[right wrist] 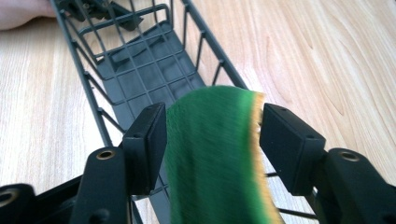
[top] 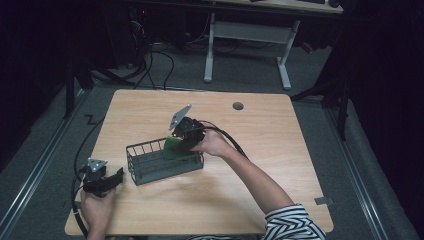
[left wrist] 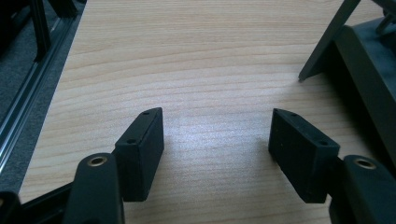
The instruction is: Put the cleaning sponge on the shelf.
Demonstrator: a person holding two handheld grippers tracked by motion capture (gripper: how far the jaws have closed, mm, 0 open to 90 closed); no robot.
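The right gripper (right wrist: 212,135) pinched a green sponge (right wrist: 212,154) between its jaws — over the near end of the dark wire basket (top: 150,165) on the bench (top: 280,150). The step looked like a drop: lower the sponge inside the basket's walls before releasing. The left gripper (left wrist: 217,149) rested beside the basket, jaws spread and empty.

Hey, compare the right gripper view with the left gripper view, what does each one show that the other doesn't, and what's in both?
Right gripper view alone: a green sponge with a yellow edge between the right hand-held gripper jaws, hanging over the floor of the dark wire basket.

Left gripper view alone: the left hand-held gripper open with nothing between its jaws, and a grey floor strip past the table edge.

Both: the light wooden table, and a pair of black jaws rising from the bottom.
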